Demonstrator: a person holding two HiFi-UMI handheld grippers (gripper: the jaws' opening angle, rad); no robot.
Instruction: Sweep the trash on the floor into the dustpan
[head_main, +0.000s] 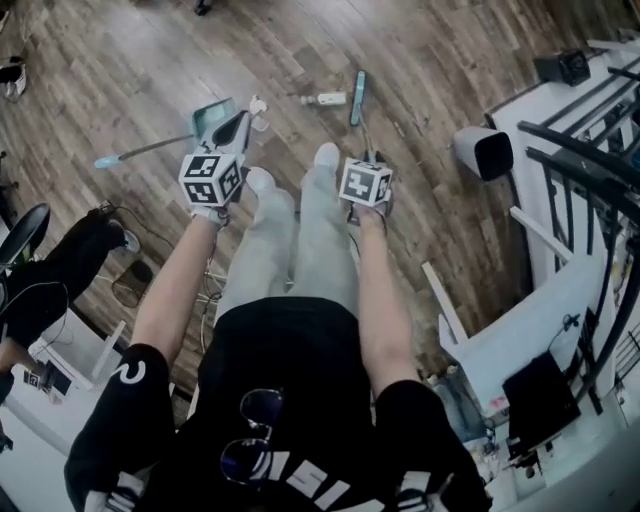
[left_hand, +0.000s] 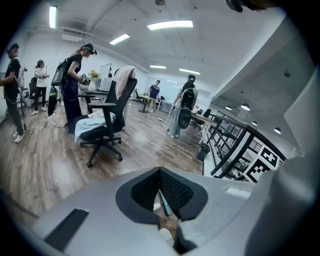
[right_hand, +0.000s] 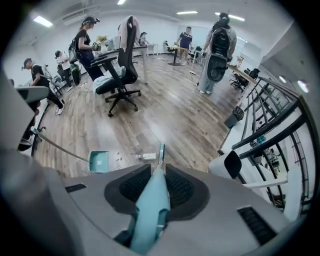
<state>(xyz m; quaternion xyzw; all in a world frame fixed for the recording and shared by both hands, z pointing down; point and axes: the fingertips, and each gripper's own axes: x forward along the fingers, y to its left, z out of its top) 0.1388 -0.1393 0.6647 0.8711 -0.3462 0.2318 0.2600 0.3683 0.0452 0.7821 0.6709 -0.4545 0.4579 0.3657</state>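
Wood-plank floor (head_main: 150, 60), open office. Right gripper (right_hand: 159, 172): clamped on broom (head_main: 357, 97) handle. Left gripper (left_hand: 160, 175): jaws pressed together, empty. Dustpan (head_main: 213, 120): unheld, ahead of left foot. Bottle (head_main: 325, 99): between pan and broom head. Risk: a stroke may shove the loose pan or roll the bottle past it.

Teal dustpan (head_main: 213, 118), teal broom (head_main: 357, 97), floor trash.
Dustpan on wood floor, long handle pointing left; white bottle (head_main: 325, 99) lying just beside broom head; small scraps (head_main: 258, 105) near dustpan.
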